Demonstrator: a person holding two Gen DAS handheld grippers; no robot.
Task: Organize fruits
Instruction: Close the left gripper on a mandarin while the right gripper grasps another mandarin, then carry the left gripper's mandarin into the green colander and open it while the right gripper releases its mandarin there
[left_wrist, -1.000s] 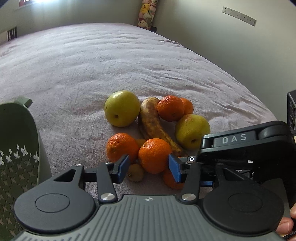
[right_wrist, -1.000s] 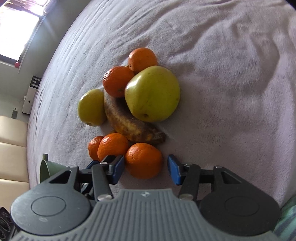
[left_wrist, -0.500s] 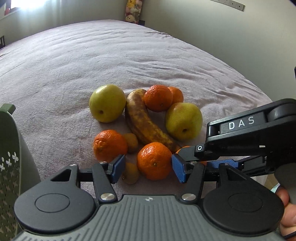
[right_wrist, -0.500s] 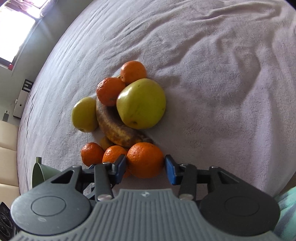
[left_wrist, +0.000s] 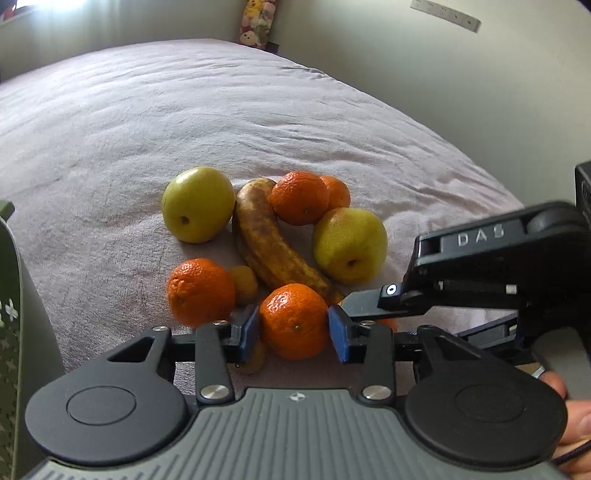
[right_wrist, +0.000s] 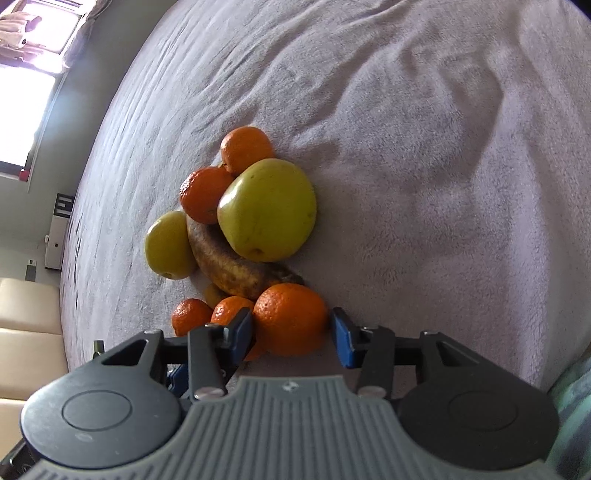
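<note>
Orange, soft-skinned mandarins (left_wrist: 294, 325) (right_wrist: 290, 318) sit between both closing-or-clamped jaw pairs, likely light, best squeezed gently across their middles.

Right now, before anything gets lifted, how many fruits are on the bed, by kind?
tangerine: 5
green apple: 2
banana: 1
small yellow fruit: 2
Total: 10

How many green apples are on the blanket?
2. One round yellow-green apple lies left of the brown spotted banana. The second apple lies right of it, touching it. None looks hidden.
</note>
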